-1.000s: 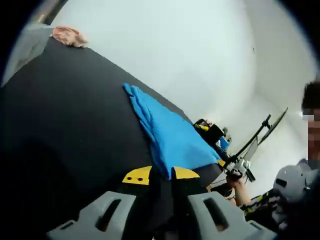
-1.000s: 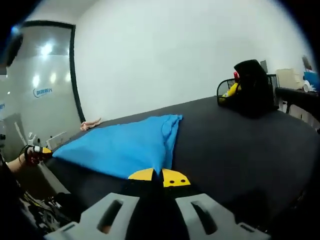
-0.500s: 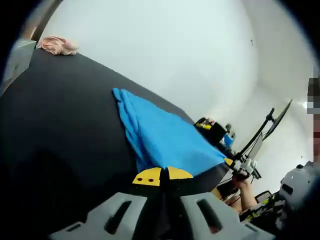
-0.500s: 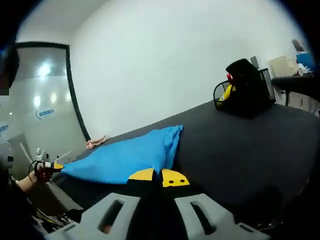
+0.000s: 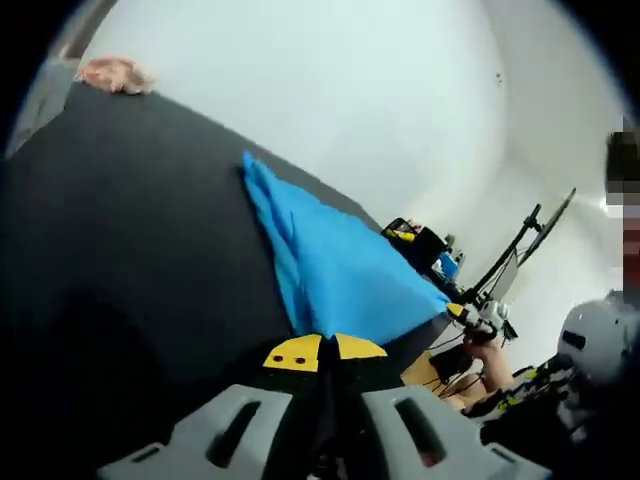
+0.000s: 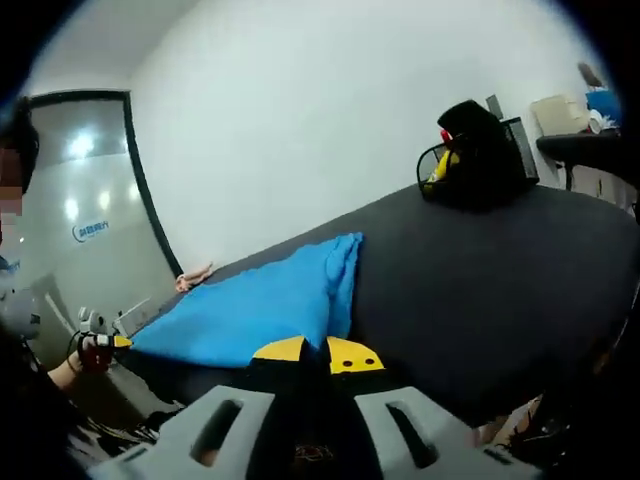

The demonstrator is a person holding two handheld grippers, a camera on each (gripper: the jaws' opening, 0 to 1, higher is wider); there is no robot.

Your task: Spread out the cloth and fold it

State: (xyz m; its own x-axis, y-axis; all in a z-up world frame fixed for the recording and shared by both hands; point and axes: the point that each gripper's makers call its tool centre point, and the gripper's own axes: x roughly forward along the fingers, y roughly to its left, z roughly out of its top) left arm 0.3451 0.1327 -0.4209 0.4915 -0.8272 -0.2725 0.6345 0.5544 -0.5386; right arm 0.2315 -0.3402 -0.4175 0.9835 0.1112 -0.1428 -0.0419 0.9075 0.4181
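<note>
A blue cloth [image 5: 335,265] lies on the black table [image 5: 130,230], drawn into a long triangle with a bunched fold along its far edge. My left gripper [image 5: 325,350] is shut on its near corner. In the left gripper view, the right gripper [image 5: 468,316] sits in a hand at the table's edge, at the cloth's other corner. In the right gripper view the cloth [image 6: 260,300] runs left from my right gripper [image 6: 307,350], whose jaws are shut on its edge. The left gripper [image 6: 103,341] is at the far left, at the cloth's tip.
A small pink cloth [image 5: 115,72] lies at the far end of the table, also seen as the pink cloth [image 6: 195,278]. A black bag with yellow parts [image 6: 478,155] stands on the table's other end. White walls surround the table.
Both views have shifted slightly with the hands. The cloth now looks drawn tighter and flatter between the two grippers. Both grippers keep their hold on it.
</note>
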